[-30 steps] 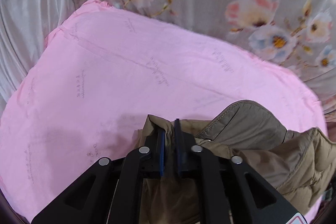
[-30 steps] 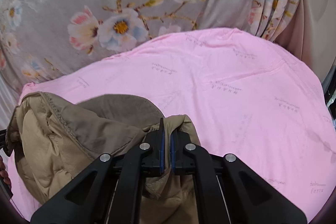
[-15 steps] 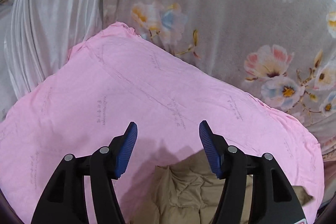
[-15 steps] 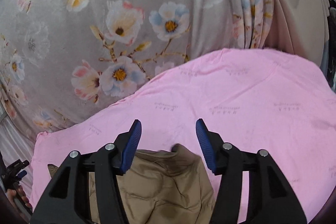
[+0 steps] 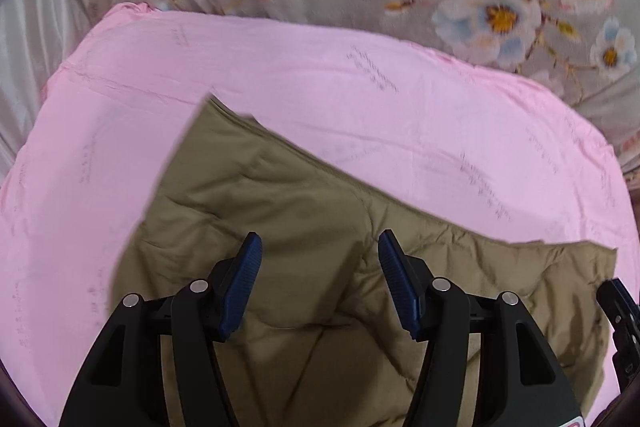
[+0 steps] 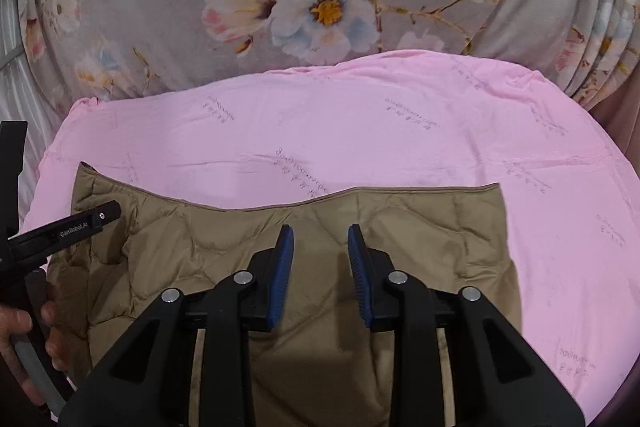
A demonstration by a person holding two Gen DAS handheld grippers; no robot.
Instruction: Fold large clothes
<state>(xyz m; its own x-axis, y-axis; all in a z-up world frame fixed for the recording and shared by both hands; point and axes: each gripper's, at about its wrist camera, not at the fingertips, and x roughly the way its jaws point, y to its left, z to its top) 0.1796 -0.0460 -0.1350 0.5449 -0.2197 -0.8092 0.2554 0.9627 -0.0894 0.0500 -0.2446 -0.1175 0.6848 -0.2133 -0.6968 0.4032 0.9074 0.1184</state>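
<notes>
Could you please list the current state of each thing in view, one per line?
left gripper: open, empty, over the jacket.
right gripper: open, empty, over the jacket.
quilted khaki jacket: spread flat on the sheet, released, far hem nearly straight.
pink sheet: spread out under the jacket, lightly creased.
floral curtain: hanging behind the sheet.

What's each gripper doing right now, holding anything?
Left gripper: open, holding nothing, over the khaki jacket.
Right gripper: open, holding nothing, over the same jacket.
</notes>
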